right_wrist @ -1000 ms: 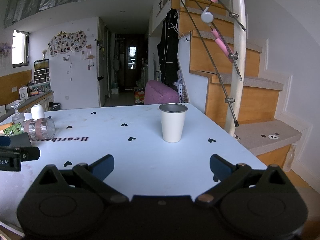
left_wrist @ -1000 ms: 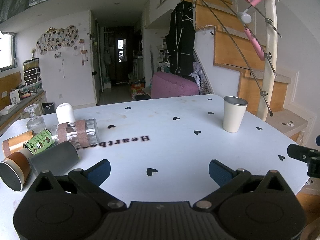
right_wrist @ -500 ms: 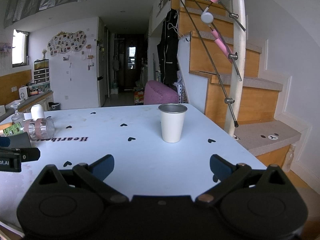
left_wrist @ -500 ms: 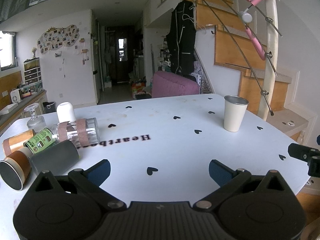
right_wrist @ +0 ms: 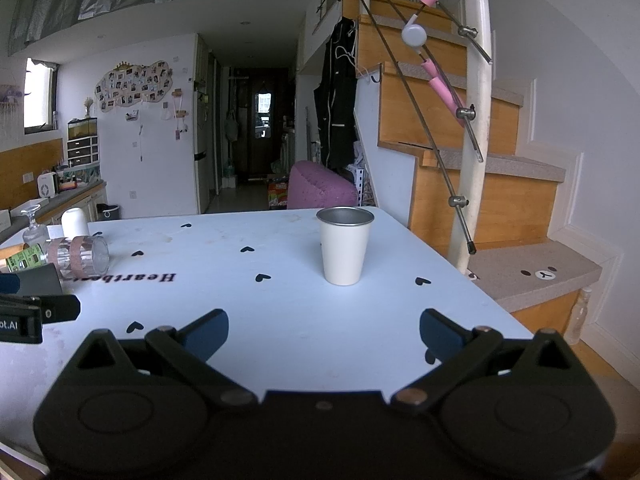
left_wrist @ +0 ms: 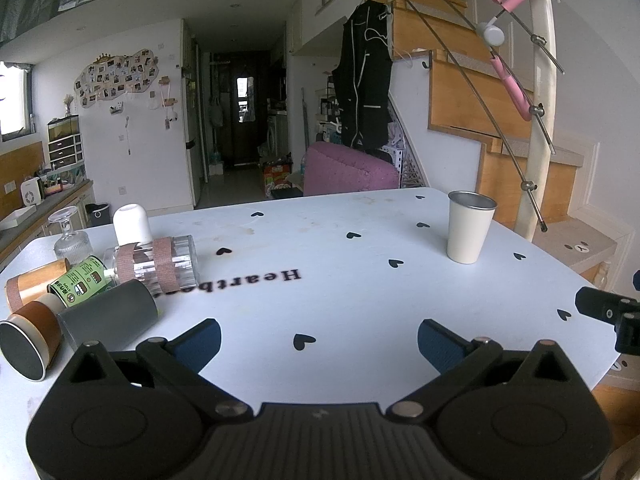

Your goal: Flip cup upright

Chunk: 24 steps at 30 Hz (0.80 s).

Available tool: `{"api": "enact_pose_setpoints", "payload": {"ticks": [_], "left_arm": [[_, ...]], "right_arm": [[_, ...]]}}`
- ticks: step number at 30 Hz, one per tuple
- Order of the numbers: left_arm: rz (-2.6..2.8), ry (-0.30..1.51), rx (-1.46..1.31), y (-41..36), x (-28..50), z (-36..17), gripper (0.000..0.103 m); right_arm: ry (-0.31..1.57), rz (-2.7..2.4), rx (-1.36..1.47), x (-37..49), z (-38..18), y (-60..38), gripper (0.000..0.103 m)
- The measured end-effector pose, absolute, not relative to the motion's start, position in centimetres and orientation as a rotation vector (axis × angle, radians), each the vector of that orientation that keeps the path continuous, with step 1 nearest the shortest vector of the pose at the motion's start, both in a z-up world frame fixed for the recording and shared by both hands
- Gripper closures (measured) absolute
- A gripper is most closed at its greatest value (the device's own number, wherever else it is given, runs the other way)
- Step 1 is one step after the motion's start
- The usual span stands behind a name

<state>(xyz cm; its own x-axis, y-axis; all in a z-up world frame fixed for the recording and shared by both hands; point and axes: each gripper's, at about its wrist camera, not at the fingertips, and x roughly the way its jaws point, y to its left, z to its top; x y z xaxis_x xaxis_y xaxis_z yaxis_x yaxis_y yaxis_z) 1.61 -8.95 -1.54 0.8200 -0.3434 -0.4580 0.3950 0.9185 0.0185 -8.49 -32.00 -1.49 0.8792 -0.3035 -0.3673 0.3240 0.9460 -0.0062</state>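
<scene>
Two claws, left [left_wrist: 318,338] and right [right_wrist: 324,330], spread wide and empty as before; cup [right_wrist: 345,246] unmoved, upright on far right of table [right_wrist: 248,312].

The bench [left_wrist: 340,280] bore black lettering, upside down to both cameras, of which "Heartbe" could be read before a clear bottle [left_wrist: 156,266] covered the rest. The left gripper's body [right_wrist: 20,320], seen from the right wrist, showed "ot.AI". The green can [left_wrist: 80,284] label was illegible.
</scene>
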Motion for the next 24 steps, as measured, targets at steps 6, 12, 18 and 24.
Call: {"api": "enact_pose_setpoints", "payload": {"ticks": [6,12,18,24], "left_arm": [[-0.393,0.465,0.114,-8.94,1.61,-1.52,0.0],[-0.394,0.466,0.114,-8.92,1.61,-1.52,0.0],[-0.394,0.465,0.114,-8.94,1.6,-1.51,0.0],[-0.394,0.464,0.113,-8.89,1.55,-1.52,0.0]], "right_arm": [[0.374,-0.328,0.055,-8.5,-1.49,-31.98,0.0],[0.374,-0.327,0.055,-8.51,-1.5,-31.97,0.0],[0.374,-0.328,0.055,-8.51,-1.51,-31.94,0.0],[0.374,-0.328,0.054,-8.61,-1.37,-32.06,0.0]]}}
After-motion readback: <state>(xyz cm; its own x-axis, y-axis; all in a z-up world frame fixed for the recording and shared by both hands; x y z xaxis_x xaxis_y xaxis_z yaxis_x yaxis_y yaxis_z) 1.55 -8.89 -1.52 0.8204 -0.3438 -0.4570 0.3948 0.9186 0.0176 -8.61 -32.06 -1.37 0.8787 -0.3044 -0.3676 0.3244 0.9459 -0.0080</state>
